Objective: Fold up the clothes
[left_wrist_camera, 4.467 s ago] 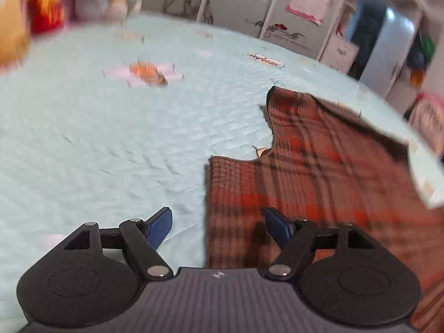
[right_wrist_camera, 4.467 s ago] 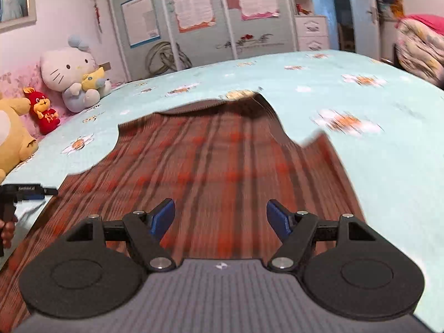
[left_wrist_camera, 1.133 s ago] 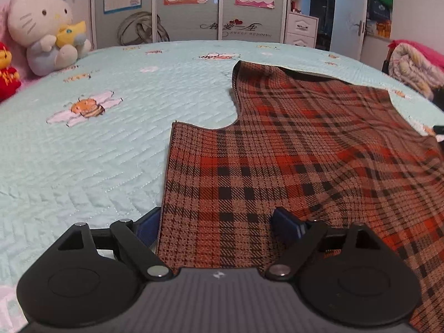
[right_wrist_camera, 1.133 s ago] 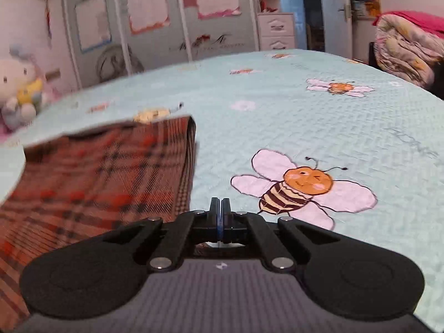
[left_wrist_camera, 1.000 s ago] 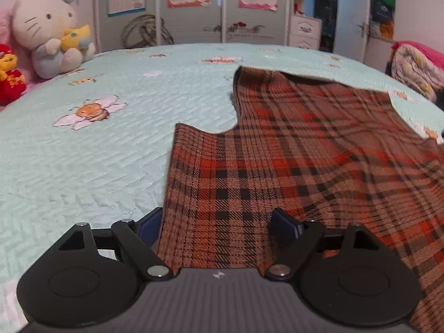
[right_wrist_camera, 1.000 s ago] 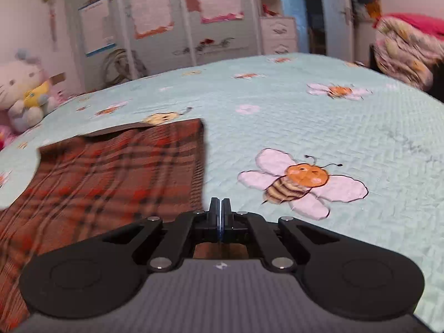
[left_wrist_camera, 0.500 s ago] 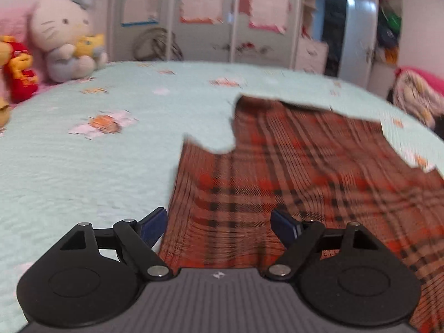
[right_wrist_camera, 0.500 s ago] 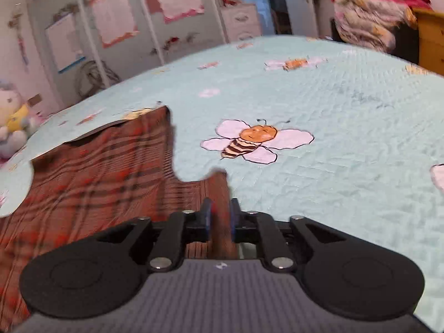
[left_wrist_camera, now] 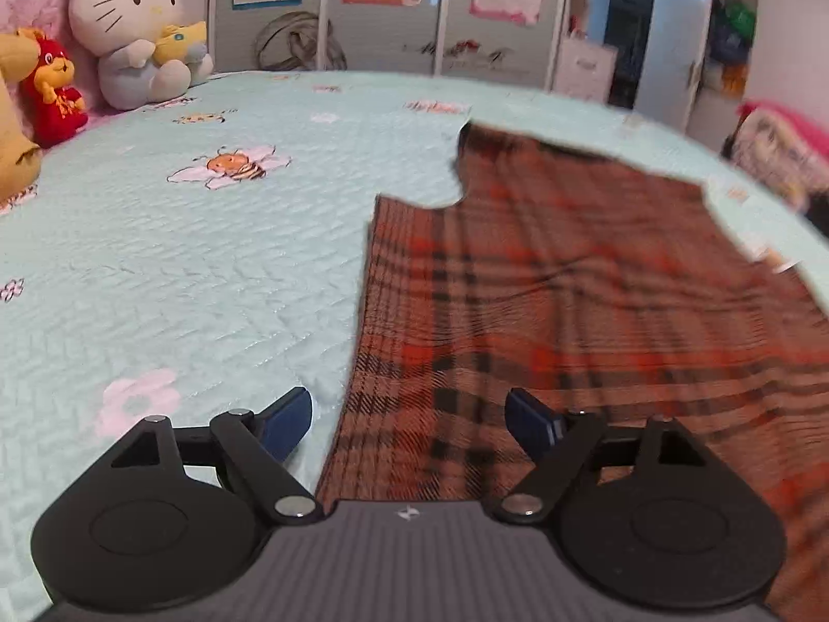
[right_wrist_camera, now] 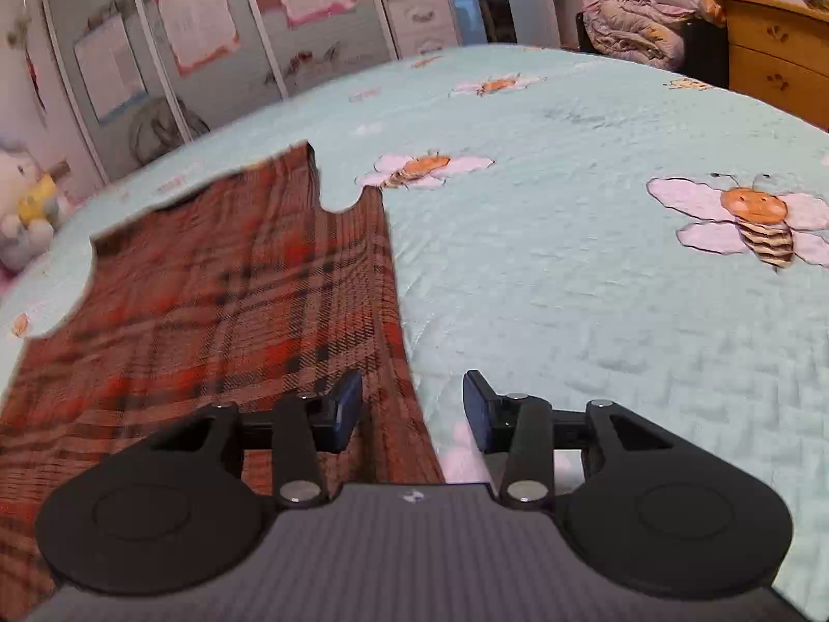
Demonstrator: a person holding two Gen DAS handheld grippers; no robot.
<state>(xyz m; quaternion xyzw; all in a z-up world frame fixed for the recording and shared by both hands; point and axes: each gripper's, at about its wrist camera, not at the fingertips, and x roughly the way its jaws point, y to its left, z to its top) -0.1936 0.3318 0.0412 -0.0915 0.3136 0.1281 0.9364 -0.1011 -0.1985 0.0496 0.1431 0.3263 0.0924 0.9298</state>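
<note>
Two tongs: both are spread and hold nothing, one at each near corner of the garment.
Garment: a plaid vest [left_wrist_camera: 570, 280] in red, brown and black checks, sleeveless, with curved armhole cut-outs on both sides and a dark neckline at its far end.
Garment position: it lies spread flat on the bed [left_wrist_camera: 155, 269], hem near the cameras, neck far; faint creases run across the cloth in the left wrist view, where the far part is blurred.
Same garment, right view: the plaid vest [right_wrist_camera: 233, 280] fills the left half, its right edge running from the far armhole down to the near hem.
Left tongs [left_wrist_camera: 409, 417]: wide open; the left finger sits over bare bedspread, the right finger over the cloth, so the vest's left edge passes between them. Whether either finger touches the fabric cannot be told.
Right tongs [right_wrist_camera: 412, 407]: open, narrower than the left pair; the left finger is over the cloth, the right finger over the bedspread, and the vest's right edge runs between them. Contact cannot be told.
Bed: pale mint quilted cover printed with bees and flowers.
Far left: a white plush cat [left_wrist_camera: 140, 26] with a small red plush toy [left_wrist_camera: 54, 88] just beside it.
Far right: a bundled quilt [right_wrist_camera: 637, 20] next to a wooden dresser [right_wrist_camera: 777, 52].
</note>
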